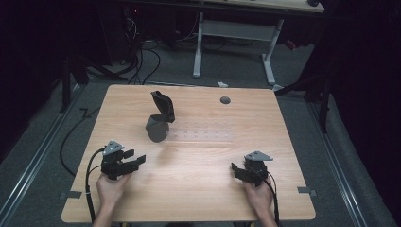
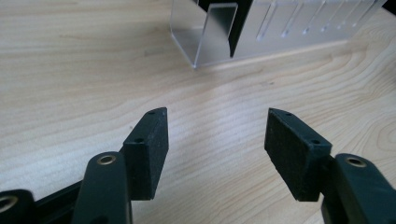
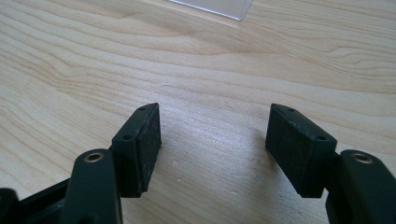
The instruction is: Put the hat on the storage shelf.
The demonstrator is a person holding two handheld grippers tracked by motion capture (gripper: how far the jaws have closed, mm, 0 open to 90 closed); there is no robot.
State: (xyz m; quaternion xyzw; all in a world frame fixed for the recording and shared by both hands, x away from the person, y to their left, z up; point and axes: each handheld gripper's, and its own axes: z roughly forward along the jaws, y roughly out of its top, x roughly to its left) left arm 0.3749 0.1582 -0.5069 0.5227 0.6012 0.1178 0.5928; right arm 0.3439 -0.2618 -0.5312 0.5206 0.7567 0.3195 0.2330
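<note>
The left claw (image 2: 216,133) and right claw (image 3: 214,130) hover spread and empty over the wooden surface (image 1: 198,189); the clear plastic rack (image 1: 203,134) lies mid-surface beside a dark object (image 1: 160,118), probably light, rigid, slippery; best pinched at an end wall.

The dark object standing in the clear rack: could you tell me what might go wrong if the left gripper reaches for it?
The dark object stands tall and leaning at one end of the clear rack, so a nudge from the open left gripper may topple it. The rack looks light and might slide.
</note>
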